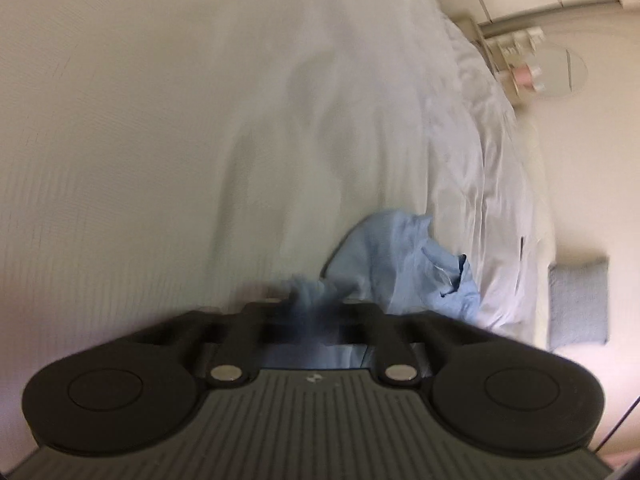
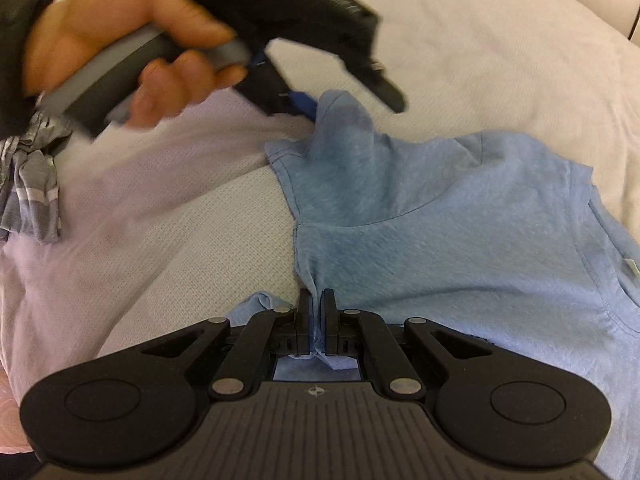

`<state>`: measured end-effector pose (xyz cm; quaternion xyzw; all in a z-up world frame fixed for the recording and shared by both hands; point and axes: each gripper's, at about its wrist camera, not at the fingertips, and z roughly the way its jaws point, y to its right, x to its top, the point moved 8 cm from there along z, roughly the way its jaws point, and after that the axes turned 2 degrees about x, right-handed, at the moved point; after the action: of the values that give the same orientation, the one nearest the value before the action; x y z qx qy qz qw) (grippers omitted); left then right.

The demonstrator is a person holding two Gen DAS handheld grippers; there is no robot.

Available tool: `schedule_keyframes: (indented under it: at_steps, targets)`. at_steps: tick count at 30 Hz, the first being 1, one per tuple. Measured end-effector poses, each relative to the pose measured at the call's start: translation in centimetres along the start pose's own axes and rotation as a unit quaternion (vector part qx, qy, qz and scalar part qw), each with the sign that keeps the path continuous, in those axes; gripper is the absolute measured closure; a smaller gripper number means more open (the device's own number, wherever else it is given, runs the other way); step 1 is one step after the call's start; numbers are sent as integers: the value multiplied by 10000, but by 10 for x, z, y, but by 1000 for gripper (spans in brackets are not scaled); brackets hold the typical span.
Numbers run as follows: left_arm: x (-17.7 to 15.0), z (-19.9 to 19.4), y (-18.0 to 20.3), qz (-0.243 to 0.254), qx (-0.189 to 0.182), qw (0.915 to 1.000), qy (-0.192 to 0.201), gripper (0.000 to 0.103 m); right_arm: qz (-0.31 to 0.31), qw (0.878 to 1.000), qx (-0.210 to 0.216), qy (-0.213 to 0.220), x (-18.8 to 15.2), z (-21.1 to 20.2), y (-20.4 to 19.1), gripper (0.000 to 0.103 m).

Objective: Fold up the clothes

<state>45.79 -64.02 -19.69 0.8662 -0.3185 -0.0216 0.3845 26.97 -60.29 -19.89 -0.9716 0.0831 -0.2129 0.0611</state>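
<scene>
The right gripper's [image 2: 318,312] fingers [image 2: 305,308] are pinched together on a fold of the light blue T-shirt [image 2: 460,224], whose hem edge pokes back between them. The left gripper [image 2: 320,104] appears clamped on a sleeve ahead and to the left of the right fingers, lifting it into a peak; its own view is blurred, with blue cloth bunched where the fingertips meet. Only a thin edge sits in each pinch, so a sharp tug could likely pull it free, and uneven pulling would skew the fold. The shirt is soft, wrinkled and spread unevenly, its body lying ahead and to the right on the white bed cover [image 2: 480,40]. A grey striped garment [image 2: 32,188] lies far left
</scene>
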Motion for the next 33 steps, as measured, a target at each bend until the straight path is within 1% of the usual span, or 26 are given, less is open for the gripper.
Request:
schedule_keyframes:
  at_steps: [1,3,4,5,6,7,8,9,12,15,17,19,22,24,25,28,29,30,31,32,33]
  targets:
    - [7,-10,8,217,-8,9994,280,99,-10,10000,-6,16,1,-1,0,101]
    - [13,-32,14,572,51,9948,842,99,-15,9999,-40,143,5,-1,2,101]
    - [15,-42,17,738,92,9911,1104,99,-8,9996,-73,284,9,-6,2,101]
    - [17,-53,20,902,132,9864,1365,99,-3,9991,-97,422,12,-10,2,99]
    - [15,-58,17,1046,314,9838,1422,98,27,9988,-51,479,15,-12,2,94]
    - [9,-56,10,1147,599,9832,1291,98,72,9987,31,496,18,-12,2,90]
    - [3,-55,2,1174,794,9829,1175,98,126,9988,136,463,20,-11,2,90]
    - [-4,-54,-5,1174,909,9830,1081,98,151,9987,228,433,21,-11,2,90]
    - [-19,-53,-15,1317,1074,9803,1008,97,141,9980,411,454,23,-21,3,90]
    - [-33,-54,-24,1479,1214,9767,971,97,-24,9971,202,739,34,-37,22,88]
    - [-40,-57,-22,1759,1222,9710,1058,97,-219,9958,-19,886,44,-44,39,78]
    - [-45,-60,-14,2142,1211,9619,1188,97,-567,9944,-271,852,62,-34,62,77]
    - [-53,-65,-1,2672,1176,9464,1379,97,-1091,9903,-437,737,97,-7,95,77]
    - [-57,-71,6,3065,1172,9328,1488,97,-1556,9850,-378,646,115,14,104,77]
    - [-58,-73,9,3238,1168,9262,1539,97,-1879,9798,-336,593,121,25,103,76]
    - [-61,-76,17,3658,1157,9081,1679,97,-2723,9619,-100,228,130,55,99,59]
    - [-61,-75,21,3740,1169,9036,1728,97,-2956,9553,-54,78,129,63,97,58]
    - [-61,-73,24,3814,1184,8993,1784,97,-3078,9514,61,-127,127,70,96,58]
    - [-58,-72,26,3798,1227,8979,1856,97,-3082,9507,194,-292,125,75,96,63]
    - [-54,-72,26,3720,1290,8985,1939,97,-3029,9520,253,-365,123,76,97,76]
    - [-49,-72,26,3642,1352,8990,2022,96,-2960,9539,265,-415,123,76,99,86]
